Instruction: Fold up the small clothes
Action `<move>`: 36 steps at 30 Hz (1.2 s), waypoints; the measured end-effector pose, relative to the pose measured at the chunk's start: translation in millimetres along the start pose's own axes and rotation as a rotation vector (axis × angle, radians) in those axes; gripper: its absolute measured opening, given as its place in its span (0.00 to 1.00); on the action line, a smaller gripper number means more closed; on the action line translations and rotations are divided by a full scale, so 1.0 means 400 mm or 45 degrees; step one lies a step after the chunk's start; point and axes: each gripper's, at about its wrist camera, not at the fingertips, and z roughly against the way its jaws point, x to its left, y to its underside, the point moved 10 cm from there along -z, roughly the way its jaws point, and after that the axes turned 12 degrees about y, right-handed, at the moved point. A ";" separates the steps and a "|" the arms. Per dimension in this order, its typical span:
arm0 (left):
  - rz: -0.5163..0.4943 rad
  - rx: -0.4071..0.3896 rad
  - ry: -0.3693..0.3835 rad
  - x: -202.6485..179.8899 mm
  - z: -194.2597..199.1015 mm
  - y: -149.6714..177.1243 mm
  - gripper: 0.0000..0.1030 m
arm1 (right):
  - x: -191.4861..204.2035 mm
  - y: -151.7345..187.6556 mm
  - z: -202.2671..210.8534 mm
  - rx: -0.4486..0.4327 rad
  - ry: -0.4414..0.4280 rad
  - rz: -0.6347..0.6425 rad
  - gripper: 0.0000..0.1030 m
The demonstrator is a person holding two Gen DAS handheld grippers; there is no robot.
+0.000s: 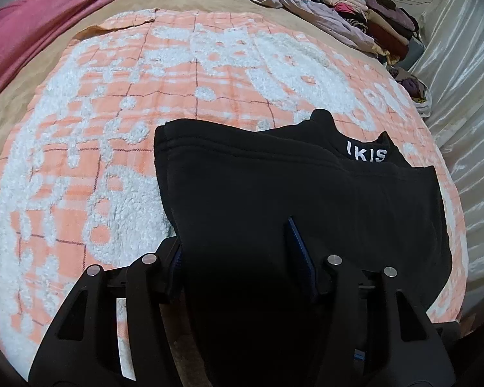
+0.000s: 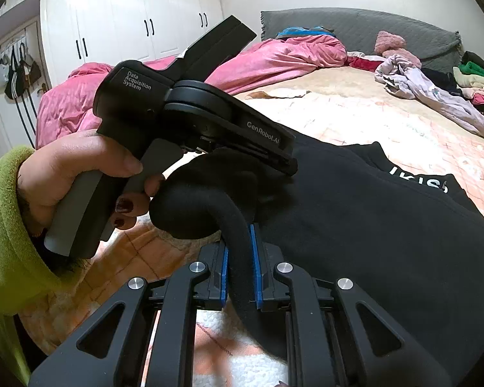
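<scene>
1. One black garment (image 1: 274,193), with white lettering near its collar, lies on one orange-and-white blanket (image 1: 113,129) spread over the bed.
2. Two hand-held grippers are in view. The left gripper (image 1: 238,254) has the garment's near edge lying between its two fingers; whether the pads press the cloth cannot be told.
3. The right gripper (image 2: 240,267) is closed almost fully, its two blue pads (image 2: 258,264) clamping a rolled fold of the same garment.
4. One hand (image 2: 80,174), in a green sleeve (image 2: 3,225), holds the left gripper's handle.
5. One pink duvet (image 2: 274,58) lies bunched toward the head of the bed.
6. One heap of assorted clothes (image 1: 355,9) occupies the far corner, well apart from the garment.
</scene>
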 end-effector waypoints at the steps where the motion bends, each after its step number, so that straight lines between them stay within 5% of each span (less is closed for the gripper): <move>1: 0.002 0.001 -0.001 0.000 -0.001 0.001 0.45 | -0.001 0.001 0.000 0.000 -0.001 -0.002 0.11; 7: 0.022 -0.002 0.002 -0.005 -0.004 0.004 0.48 | -0.004 0.002 0.001 -0.005 0.004 0.000 0.10; 10: 0.017 -0.014 0.002 -0.017 0.002 0.002 0.30 | -0.007 0.001 0.005 -0.009 0.003 -0.007 0.10; 16: -0.029 -0.050 -0.003 -0.078 0.041 -0.021 0.20 | -0.032 -0.011 0.046 -0.060 0.004 -0.070 0.10; 25: -0.154 -0.096 0.027 -0.269 0.083 -0.070 0.19 | -0.145 -0.030 0.171 -0.178 0.076 -0.236 0.09; 36: -0.270 -0.056 0.048 -0.507 -0.004 -0.081 0.19 | -0.308 0.015 0.287 -0.256 0.179 -0.450 0.07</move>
